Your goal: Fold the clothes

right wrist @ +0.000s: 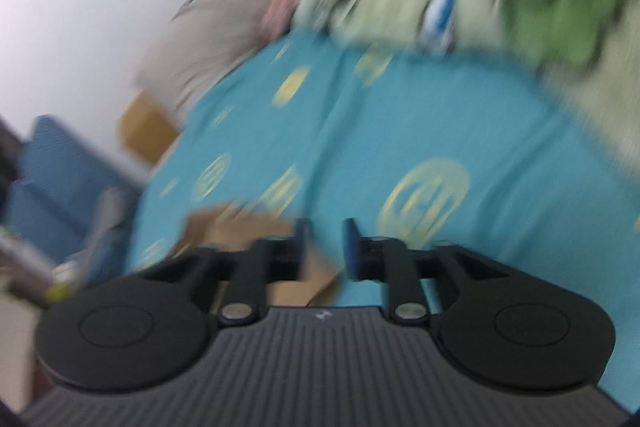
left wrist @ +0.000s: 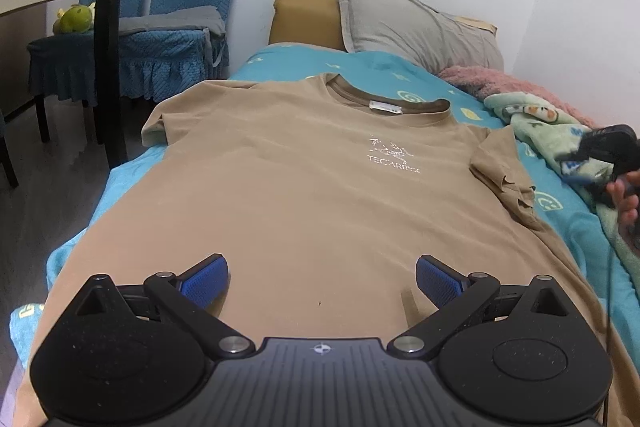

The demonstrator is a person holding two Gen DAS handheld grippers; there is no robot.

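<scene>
A: At far left, blue-covered chairs (left wrist: pixel 188 7) stand beside the bed (left wrist: pixel 568 223), a green plush toy (left wrist: pixel 74 19) on one seat. What fills the middle?

B: A tan T-shirt (left wrist: pixel 304 195) lies face up and flat on the teal sheet, collar toward the grey pillow (left wrist: pixel 420 27), white logo on the chest. The left gripper (left wrist: pixel 322 277) hovers over its lower part, blue-padded fingers (left wrist: pixel 204 281) spread wide, nothing between them.

A: And to the right?

B: The shirt's right sleeve (left wrist: pixel 504 175) sits crumpled on the sheet. Beyond it, a hand holds the right gripper (right wrist: pixel 325 247) near the green patterned blanket (left wrist: pixel 560 131). Its own blurred view shows the fingers apart and empty above the sheet, a tan edge of the T-shirt just beneath the left one.
</scene>
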